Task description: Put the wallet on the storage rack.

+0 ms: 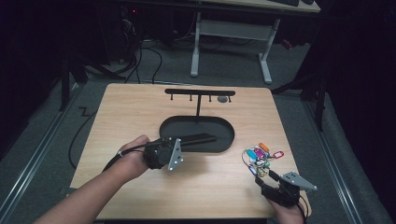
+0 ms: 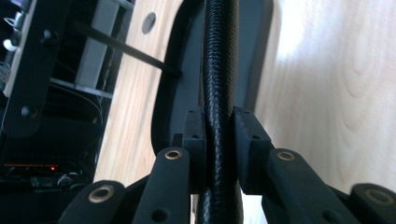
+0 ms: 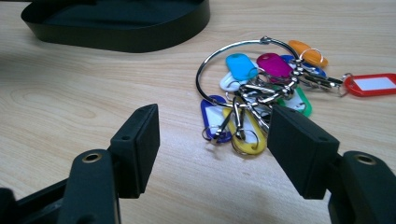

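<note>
Left tool is clenched on a black textured strap; in the left gripper view both pads press its sides, and the strap runs straight ahead between them over the black oval tray. In the high view the left forearm enters from the lower left corner and angles up toward the centre of the counter, the hand wrapped around the tool body, jaws pointing level to the right across the tray's near rim, grey plate facing the camera. The strap lies along the tray's near side. Right tool sits released at the counter's near right corner, the hand low at the bottom edge, jaws pointing up and left toward a bunch of coloured key tags on a metal ring. In the right gripper view the pads stand well apart with bare counter between them, the key bunch lying just beyond the tips, not touched. A black T-shaped hook stand rises from the tray's far side.
</note>
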### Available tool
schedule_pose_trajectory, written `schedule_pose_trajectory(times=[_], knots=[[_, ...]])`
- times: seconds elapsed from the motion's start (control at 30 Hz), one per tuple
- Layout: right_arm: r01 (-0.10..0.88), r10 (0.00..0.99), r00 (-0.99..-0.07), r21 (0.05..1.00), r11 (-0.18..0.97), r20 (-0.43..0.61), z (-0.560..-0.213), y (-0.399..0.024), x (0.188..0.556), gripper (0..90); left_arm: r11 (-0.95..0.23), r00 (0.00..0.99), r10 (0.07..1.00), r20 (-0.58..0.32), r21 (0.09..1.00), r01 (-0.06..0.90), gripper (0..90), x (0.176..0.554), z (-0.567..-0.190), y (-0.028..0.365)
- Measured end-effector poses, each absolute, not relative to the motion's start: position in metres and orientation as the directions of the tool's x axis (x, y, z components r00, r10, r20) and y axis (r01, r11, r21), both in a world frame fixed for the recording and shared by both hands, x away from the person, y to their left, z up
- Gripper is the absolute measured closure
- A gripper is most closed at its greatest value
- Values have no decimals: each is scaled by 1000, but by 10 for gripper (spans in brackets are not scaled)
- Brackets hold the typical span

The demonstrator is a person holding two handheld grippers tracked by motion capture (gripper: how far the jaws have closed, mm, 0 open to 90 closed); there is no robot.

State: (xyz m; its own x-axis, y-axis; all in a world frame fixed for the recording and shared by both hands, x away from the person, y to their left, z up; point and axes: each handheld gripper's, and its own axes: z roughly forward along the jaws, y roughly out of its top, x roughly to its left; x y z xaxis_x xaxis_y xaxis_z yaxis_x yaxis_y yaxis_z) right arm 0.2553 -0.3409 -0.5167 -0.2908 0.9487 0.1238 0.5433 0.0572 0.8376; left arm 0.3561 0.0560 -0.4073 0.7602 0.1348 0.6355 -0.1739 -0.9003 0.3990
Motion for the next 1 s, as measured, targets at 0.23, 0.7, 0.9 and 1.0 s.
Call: schedule_pose_trajectory(times=[0.23,0.7,0.9,1.0], knots=[[544,953,-277,838,47,127,-517,-346,250,348,-892,741,131,658,404,-202,767,377,-411,40],[546,953,-268,837,32,138,-517,-349,246,348,-889,734,118,669,400,-221,767,413,-421,21],[547,952,-270,837,30,142,-518,-350,246,348,-888,732,123,670,404,-220,766,424,-424,17],[548,952,-271,836,30,143,-518,-350,246,349,-889,732,127,669,404,-215,767,431,-428,15]])
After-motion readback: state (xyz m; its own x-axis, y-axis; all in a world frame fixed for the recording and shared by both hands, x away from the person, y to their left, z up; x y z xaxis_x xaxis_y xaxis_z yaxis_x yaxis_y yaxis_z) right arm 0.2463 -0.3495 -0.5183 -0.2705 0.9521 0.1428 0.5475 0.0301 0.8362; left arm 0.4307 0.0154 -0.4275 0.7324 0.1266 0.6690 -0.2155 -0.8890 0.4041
